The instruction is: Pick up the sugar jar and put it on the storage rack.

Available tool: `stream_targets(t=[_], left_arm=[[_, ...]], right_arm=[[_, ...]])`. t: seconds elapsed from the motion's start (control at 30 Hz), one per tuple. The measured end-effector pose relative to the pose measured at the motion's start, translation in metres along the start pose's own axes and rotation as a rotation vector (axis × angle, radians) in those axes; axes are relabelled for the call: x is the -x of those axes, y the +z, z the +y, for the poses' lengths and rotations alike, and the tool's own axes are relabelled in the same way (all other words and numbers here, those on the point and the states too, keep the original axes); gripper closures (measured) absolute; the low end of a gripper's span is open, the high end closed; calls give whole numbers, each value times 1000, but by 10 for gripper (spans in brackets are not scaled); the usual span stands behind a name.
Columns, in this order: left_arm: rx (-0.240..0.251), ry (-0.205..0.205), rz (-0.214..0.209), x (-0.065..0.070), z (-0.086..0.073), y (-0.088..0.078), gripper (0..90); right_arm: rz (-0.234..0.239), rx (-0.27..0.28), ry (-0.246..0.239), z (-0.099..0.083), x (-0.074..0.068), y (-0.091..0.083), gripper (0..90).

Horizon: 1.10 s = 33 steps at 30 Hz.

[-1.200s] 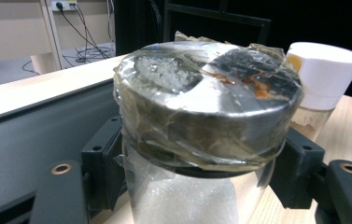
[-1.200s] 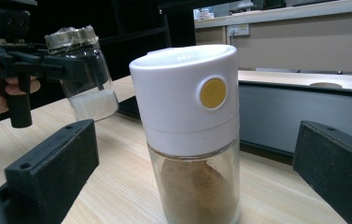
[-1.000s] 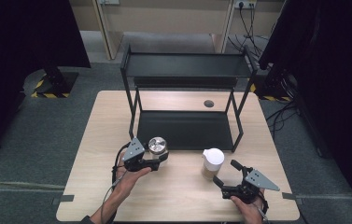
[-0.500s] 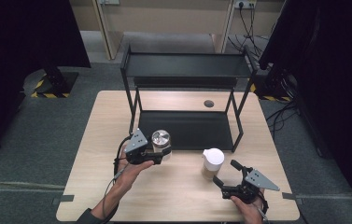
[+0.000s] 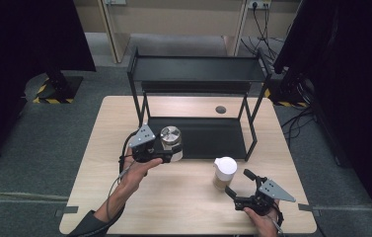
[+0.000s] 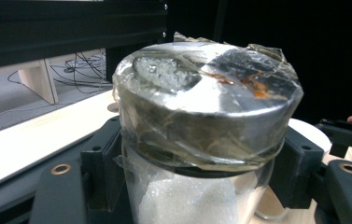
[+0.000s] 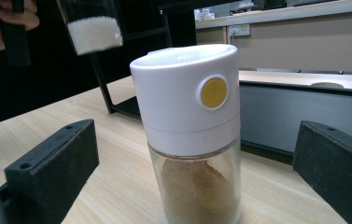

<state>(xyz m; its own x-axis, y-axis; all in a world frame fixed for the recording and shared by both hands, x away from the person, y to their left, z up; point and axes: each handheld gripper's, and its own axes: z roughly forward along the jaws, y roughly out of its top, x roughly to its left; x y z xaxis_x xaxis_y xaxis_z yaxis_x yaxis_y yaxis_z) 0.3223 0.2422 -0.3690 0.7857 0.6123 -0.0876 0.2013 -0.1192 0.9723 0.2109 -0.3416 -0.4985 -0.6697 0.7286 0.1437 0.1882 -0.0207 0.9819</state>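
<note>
A glass jar (image 5: 171, 139) with a metal lid (image 6: 206, 93) wrapped in clear film holds white granules. My left gripper (image 5: 172, 156) is shut on its body and holds it in the air in front of the black rack's lower shelf (image 5: 213, 140). The black pads (image 6: 102, 161) press on the glass below the lid. A white-capped shaker (image 5: 224, 172) with brown powder and a yellow button (image 7: 213, 92) stands on the table. My right gripper (image 5: 238, 182) rests open just behind it, its jaws wide on either side and clear of the shaker (image 7: 190, 140).
The black two-level rack (image 5: 198, 69) stands at the back of the light wooden table (image 5: 173, 202). A round cable hole (image 5: 220, 109) sits behind the lower shelf. The lifted jar (image 7: 94, 30) and a hand (image 7: 19, 18) appear at the upper left of the right gripper view.
My left gripper has lifted the jar of white granules off the table and carried it toward the rack. The right gripper and the shaker have stayed in place.
</note>
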Motion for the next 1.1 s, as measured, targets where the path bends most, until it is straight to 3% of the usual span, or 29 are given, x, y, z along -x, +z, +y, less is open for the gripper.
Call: stream_targets(t=[0.37,1.1], left_arm=[[-4,14,6,-4,37,-5,308],[1,24,8,-9,94,-13,308]], right_arm=[[0,-1,0,0,0,0,7],[1,-3,8,-1,0,1,7]])
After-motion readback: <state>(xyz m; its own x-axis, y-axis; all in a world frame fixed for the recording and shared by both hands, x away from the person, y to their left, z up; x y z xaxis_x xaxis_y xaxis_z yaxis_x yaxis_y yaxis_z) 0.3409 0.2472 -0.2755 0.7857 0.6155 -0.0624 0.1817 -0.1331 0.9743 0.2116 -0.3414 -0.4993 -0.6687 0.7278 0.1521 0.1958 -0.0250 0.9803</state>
